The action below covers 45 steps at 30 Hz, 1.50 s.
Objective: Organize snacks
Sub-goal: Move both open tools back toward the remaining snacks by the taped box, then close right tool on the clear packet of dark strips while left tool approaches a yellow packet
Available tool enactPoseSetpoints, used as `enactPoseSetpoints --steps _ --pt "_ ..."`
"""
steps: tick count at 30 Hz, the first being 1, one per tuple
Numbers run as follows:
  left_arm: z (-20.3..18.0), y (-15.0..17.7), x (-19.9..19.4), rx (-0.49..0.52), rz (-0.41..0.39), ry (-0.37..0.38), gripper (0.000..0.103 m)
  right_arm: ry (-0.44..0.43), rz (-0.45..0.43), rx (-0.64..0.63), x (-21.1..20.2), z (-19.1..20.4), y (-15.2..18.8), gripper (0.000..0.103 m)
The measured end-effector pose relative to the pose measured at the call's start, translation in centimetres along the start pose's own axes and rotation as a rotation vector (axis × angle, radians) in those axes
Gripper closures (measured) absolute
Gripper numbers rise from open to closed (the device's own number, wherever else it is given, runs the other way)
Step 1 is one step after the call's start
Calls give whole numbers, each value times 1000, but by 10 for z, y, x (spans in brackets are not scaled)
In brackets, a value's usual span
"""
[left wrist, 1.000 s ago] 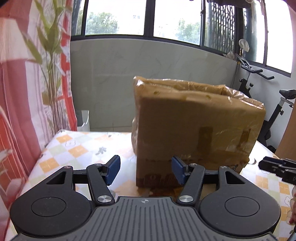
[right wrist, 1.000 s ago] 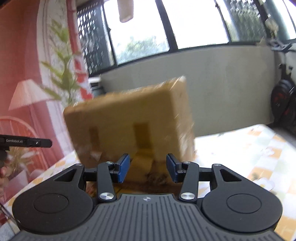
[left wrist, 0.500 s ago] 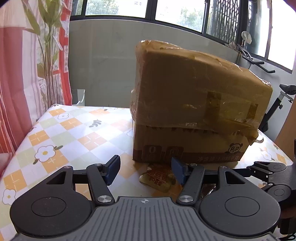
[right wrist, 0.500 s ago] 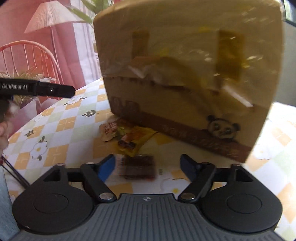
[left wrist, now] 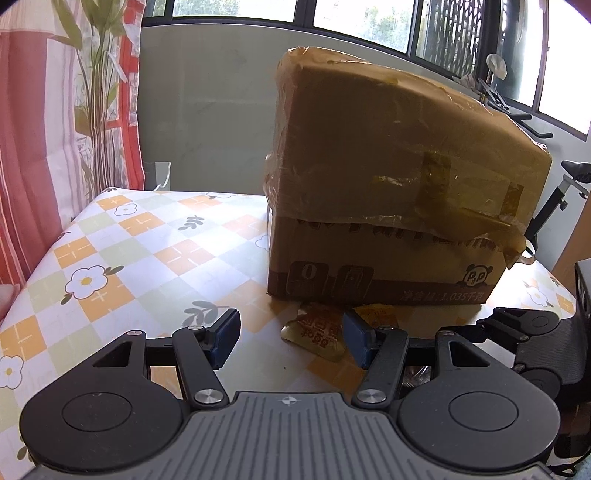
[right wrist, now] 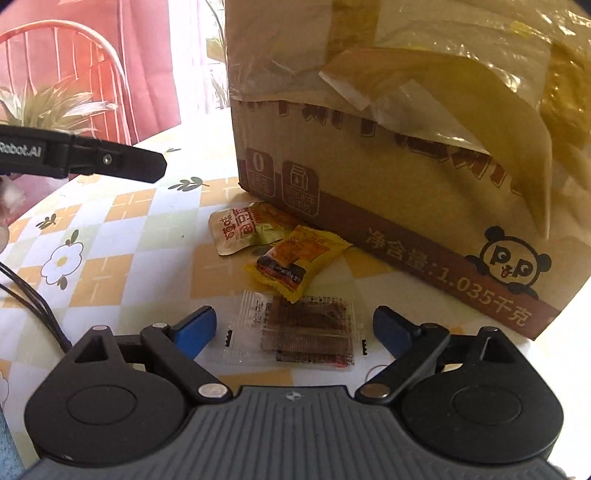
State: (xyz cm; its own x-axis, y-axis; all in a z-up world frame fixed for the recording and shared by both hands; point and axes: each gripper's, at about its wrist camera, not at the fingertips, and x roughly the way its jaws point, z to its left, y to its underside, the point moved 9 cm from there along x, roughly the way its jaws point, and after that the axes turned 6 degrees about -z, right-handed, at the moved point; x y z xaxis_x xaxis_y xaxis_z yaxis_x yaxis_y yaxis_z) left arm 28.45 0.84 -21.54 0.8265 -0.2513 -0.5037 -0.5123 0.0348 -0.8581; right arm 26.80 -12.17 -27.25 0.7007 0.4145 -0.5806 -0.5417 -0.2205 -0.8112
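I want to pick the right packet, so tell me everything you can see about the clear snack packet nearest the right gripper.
The clear snack packet is a flat, see-through plastic sachet with serrated side edges, dark print on its left part and a dark brown slab inside. It lies flat on the checked tablecloth, in front of the cardboard box. The yellow packet overlaps or touches its far edge. It sits between the blue pads of the right gripper, which is open and not pressing on it.

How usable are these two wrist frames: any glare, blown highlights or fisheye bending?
Left wrist: windows blown out, cardboard box bowed by the fisheye, yet sharp. Right wrist: glare on the box's loose tape, clear snack packet slightly soft.
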Motion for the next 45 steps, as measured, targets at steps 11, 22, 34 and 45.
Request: enactPoseSetpoints --steps 11,22,34,45 --pt "-9 7 25 60 37 -2 40 56 -32 95 -30 -47 15 44" --pt "-30 14 71 163 95 6 39 78 -77 119 -38 -59 22 42" --pt "-38 18 103 198 137 61 32 71 -84 129 -38 -60 23 42" --pt "-39 17 98 213 131 71 58 68 -85 133 -38 -60 22 42"
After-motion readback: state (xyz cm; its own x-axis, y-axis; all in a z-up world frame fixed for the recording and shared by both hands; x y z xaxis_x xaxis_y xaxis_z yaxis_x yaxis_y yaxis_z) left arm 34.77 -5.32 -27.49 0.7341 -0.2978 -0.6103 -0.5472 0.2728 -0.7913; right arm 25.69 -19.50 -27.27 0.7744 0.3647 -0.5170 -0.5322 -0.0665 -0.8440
